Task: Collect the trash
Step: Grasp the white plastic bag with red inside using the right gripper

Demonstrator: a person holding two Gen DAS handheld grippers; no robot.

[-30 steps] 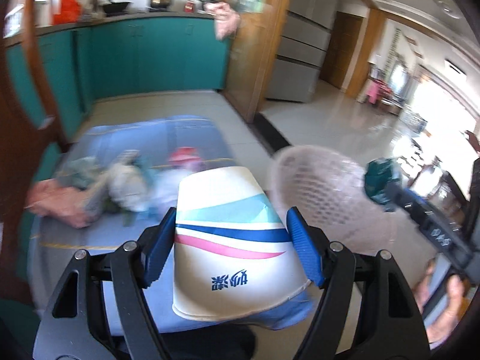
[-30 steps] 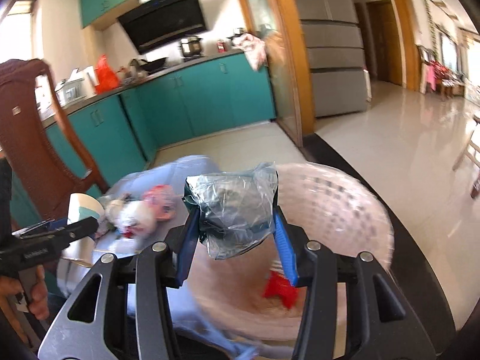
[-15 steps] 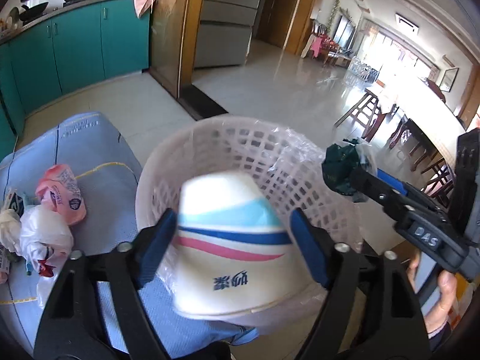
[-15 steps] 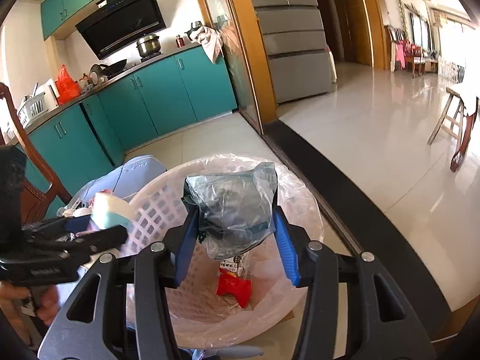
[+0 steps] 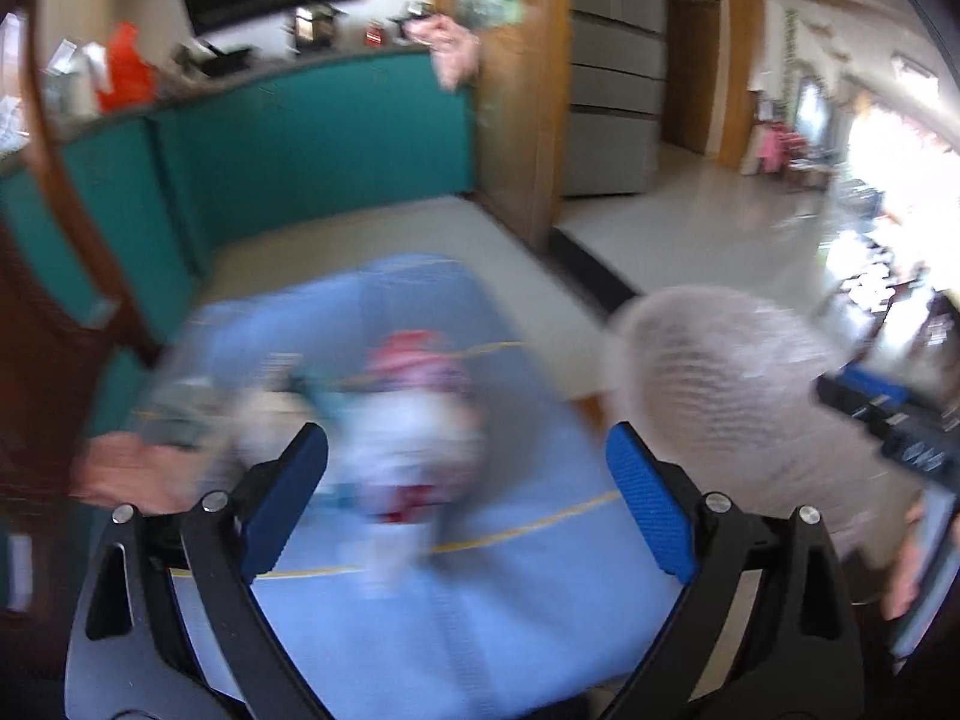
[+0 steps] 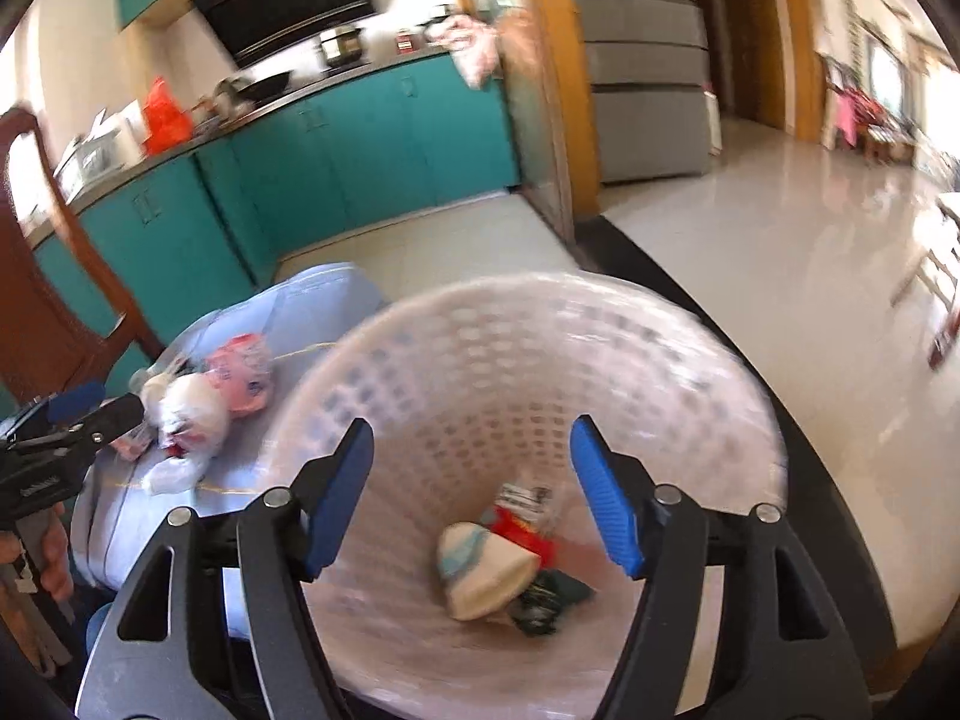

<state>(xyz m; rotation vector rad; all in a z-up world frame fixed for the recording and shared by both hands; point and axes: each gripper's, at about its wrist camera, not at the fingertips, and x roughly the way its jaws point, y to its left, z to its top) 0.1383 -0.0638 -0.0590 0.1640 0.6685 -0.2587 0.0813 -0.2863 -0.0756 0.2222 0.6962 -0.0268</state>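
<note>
Both tongs are being held spread and empty: the left gripper [image 5: 465,501] over the blue cloth [image 5: 480,600], the right gripper [image 6: 471,495] above the basket [image 6: 690,354]. A paper cup [image 6: 483,567] and dark wrapper [image 6: 543,600] are lying inside; white and pink bags [image 6: 210,390] are waiting beside a wooden chair [image 6: 36,276].

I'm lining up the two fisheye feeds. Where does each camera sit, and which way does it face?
Left wrist: sits behind the open left gripper, facing the blurred trash pile on the blue cloth; the right gripper shows at right.
Right wrist: sits behind the open right gripper, looking down into the basket; the left gripper shows at left.
Shared: basket, cloth, trash pile, teal cabinets.
</note>
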